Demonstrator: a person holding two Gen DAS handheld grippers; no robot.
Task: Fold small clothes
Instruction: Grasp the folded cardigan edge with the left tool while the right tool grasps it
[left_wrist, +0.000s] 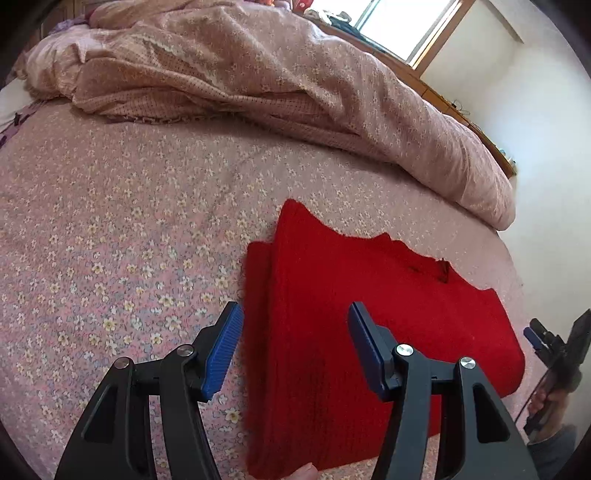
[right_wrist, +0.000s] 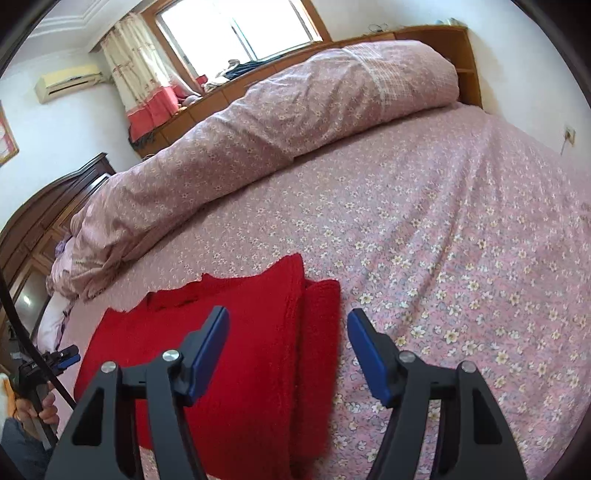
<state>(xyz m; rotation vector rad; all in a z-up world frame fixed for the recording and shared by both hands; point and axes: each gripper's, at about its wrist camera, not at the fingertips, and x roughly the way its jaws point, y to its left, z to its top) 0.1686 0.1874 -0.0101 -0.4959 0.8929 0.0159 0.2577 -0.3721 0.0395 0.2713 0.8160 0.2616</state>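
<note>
A red knitted garment (left_wrist: 354, 328) lies folded flat on the flowered pink bedsheet (left_wrist: 110, 240). In the left wrist view my left gripper (left_wrist: 295, 314) is open and empty, held above the garment's left edge. In the right wrist view the garment (right_wrist: 240, 350) lies low and left, and my right gripper (right_wrist: 288, 317) is open and empty above its right edge. The other gripper shows small at the right edge of the left wrist view (left_wrist: 543, 339) and at the left edge of the right wrist view (right_wrist: 62, 358).
A rumpled pink quilt (left_wrist: 258, 81) lies along the far side of the bed (right_wrist: 277, 122). A wooden ledge (right_wrist: 436, 37) and a window (right_wrist: 236, 26) are behind it. A dark wooden headboard (right_wrist: 48, 206) stands at left. The bed's edge (left_wrist: 517, 258) is right of the garment.
</note>
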